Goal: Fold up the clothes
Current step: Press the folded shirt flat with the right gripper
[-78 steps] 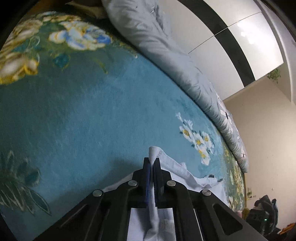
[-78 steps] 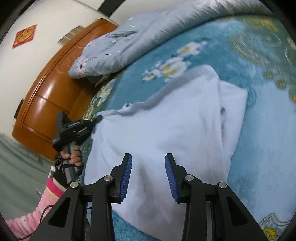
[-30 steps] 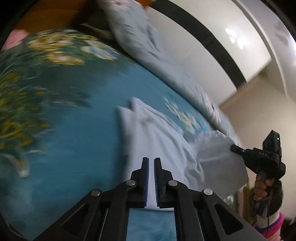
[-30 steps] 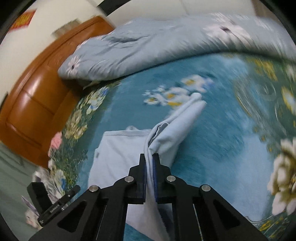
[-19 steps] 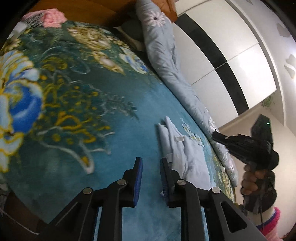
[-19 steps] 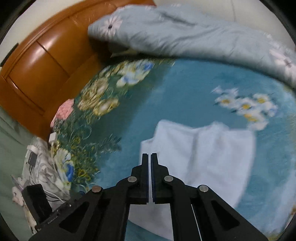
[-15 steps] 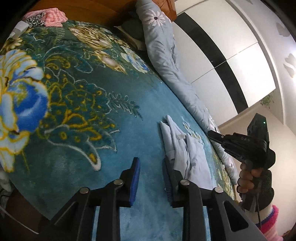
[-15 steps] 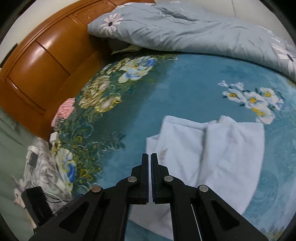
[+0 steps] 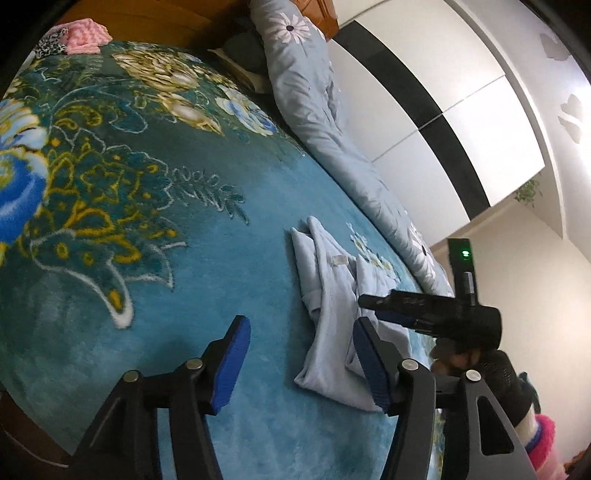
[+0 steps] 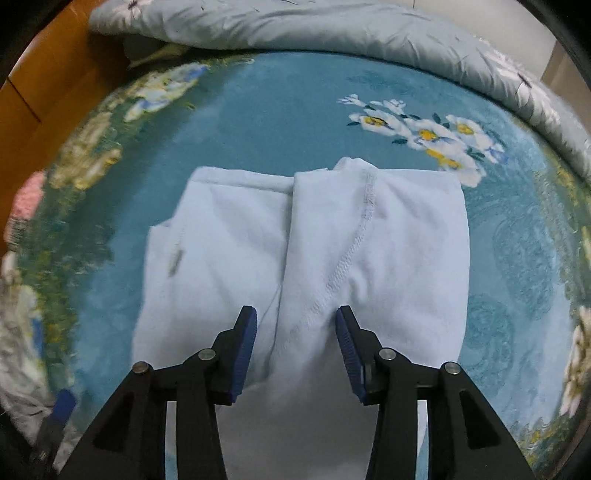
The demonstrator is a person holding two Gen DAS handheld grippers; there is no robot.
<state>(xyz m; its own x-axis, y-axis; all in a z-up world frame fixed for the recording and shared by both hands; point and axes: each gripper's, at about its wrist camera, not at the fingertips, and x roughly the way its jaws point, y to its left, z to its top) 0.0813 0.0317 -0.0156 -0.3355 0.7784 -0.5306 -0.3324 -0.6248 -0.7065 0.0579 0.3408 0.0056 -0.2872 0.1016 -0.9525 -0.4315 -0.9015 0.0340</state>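
A pale blue garment (image 10: 317, 254) lies folded on the teal flowered blanket (image 10: 280, 110), one flap laid over the other with a stitched seam on top. My right gripper (image 10: 295, 345) hangs close over its near edge, jaws opening, the cloth below them and not pinched. In the left wrist view the same garment (image 9: 328, 306) lies ahead and to the right. My left gripper (image 9: 301, 354) is low at the garment's near corner, jaws opening, the right finger by the cloth edge, nothing gripped. The right gripper (image 9: 402, 308), held by a gloved hand, hovers over the garment there.
A grey-blue flowered duvet (image 10: 332, 33) is bunched along the far side of the bed. An orange wooden headboard (image 10: 44, 92) stands at the left. A pink knit item (image 9: 86, 37) lies near the headboard. White and black wardrobe doors (image 9: 443, 103) are behind the bed.
Both grippers went from shut to open. The right one let go of the flap it carried, which now lies folded over the garment, and sank toward it. The left moved nearer the garment's corner.
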